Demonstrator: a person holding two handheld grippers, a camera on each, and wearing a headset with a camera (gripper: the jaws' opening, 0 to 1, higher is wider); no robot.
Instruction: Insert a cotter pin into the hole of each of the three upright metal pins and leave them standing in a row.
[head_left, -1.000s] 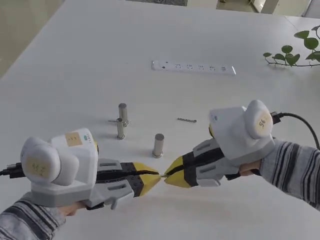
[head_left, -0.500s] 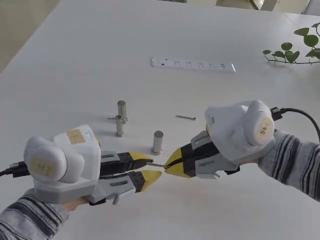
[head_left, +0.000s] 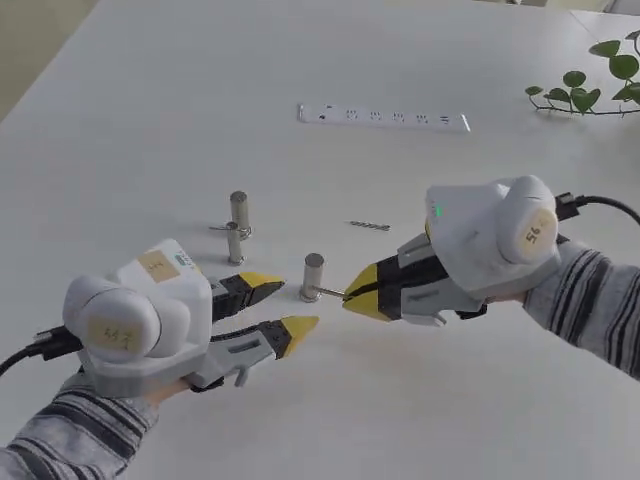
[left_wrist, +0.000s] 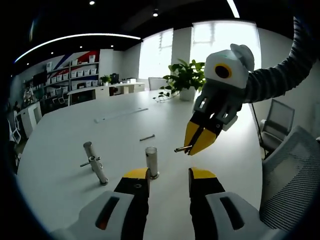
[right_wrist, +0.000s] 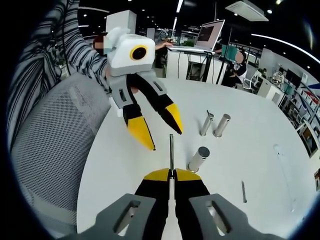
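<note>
**Cotter pin now held by the right hand-held gripper alone**

1.0 s ago both grippers met tip to tip on the cotter pin. Now the left hand-held gripper (head_left: 300, 304) has let go and pulled back, with its jaws spread wide and empty. The right hand-held gripper (head_left: 352, 296) is clamped on the cotter pin (head_left: 330, 293). The pin is held level, its free end by the nearest metal pin (head_left: 313, 277), which stands upright on the table (head_left: 150, 120). Whether they touch cannot be told. The middle metal pin (head_left: 234, 243) carries a crosswise pin, and the far metal pin (head_left: 239, 212) stands just behind it. A spare cotter pin (head_left: 369, 225) lies flat on the table, as before.
</note>
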